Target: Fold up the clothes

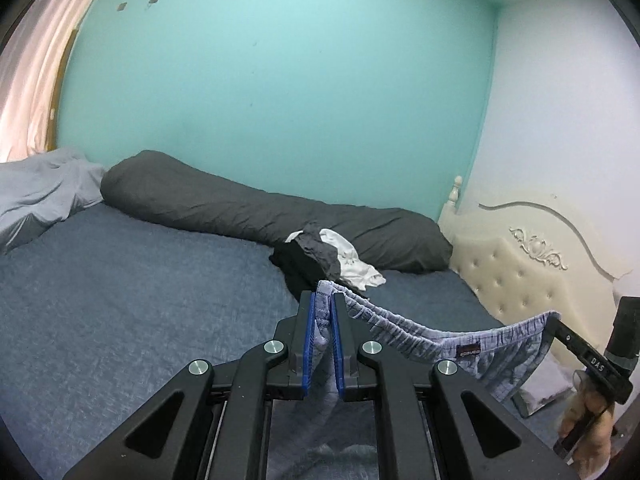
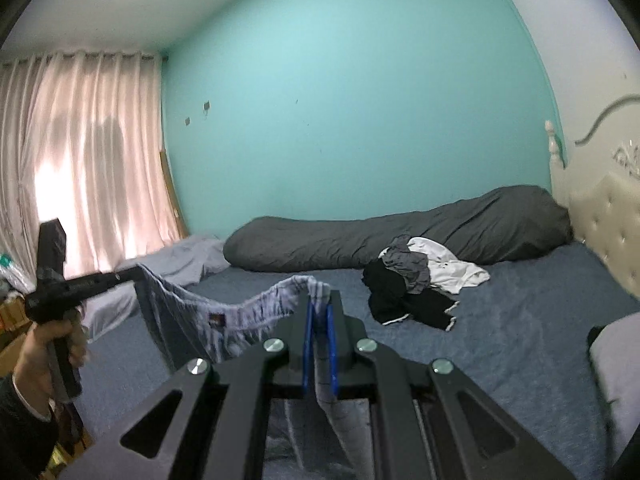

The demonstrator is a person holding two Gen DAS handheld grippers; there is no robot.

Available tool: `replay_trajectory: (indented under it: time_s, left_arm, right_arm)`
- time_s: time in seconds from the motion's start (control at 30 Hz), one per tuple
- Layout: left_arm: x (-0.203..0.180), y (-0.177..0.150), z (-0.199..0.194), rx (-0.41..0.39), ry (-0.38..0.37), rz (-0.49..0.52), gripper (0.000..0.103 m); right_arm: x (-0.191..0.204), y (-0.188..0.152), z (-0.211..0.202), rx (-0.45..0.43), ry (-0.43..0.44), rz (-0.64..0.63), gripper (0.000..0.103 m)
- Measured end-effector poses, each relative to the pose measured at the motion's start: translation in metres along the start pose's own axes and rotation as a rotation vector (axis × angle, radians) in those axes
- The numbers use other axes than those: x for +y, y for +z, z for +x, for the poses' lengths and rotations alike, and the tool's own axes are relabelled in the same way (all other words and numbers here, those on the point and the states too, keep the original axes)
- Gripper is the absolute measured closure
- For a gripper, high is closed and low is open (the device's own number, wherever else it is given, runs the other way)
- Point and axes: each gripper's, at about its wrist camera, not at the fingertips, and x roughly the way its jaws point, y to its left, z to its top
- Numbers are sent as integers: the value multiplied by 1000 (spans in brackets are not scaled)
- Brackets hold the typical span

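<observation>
Pinching one corner of the shorts' (image 1: 404, 332) waistband between blue pads (image 1: 310, 344), the left gripper (image 1: 323, 300) is closed on the cloth, and the right gripper (image 2: 319, 304) clamps the opposite corner the same way (its fingers, too, are shut on fabric). Between them the pale blue checked shorts hang in the air above the bed (image 1: 120, 300), the waistband sagging in a shallow curve with a small dark label (image 1: 467, 350) near its middle, the legs drooping below. Farther back on the blue bedspread lies a pile of clothes (image 2: 416, 284), black, grey and white, untouched. Behind it a long dark bolster (image 2: 400, 236) runs along the teal wall (image 1: 280, 100). A cream headboard (image 1: 520, 276) stands to the right and pink curtains (image 2: 80, 160) hang to the left.
</observation>
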Motion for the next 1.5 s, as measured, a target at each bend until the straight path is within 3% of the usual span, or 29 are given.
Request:
replay_trajectory:
  time_s: [0.43,0.6,0.8,1.1,1.4,1.5]
  left_arm:
    - [7,-42,-7,131,-1,-5,94]
    - [17,-54,-10,143,16,-14,101]
    - [32,-88,35,262,-7,-61,101]
    - [34,-191,128,567,-46,-69,101]
    - [3,-234,176,676,-101,-51,101]
    - [-15,-244,186,713,-150,-32,101]
  right_arm:
    - [0,-25,-21,114,-1,14,97]
    - [1,-37,-27,147,-3,22,97]
    - [-7,-55,-4,200,-21,34,97]
    - [-35,-98,16,295,-67,78,97]
    - [-58,-123,16,338,-96,120,97]
    - [-64,-131,14,345,-100,138,97]
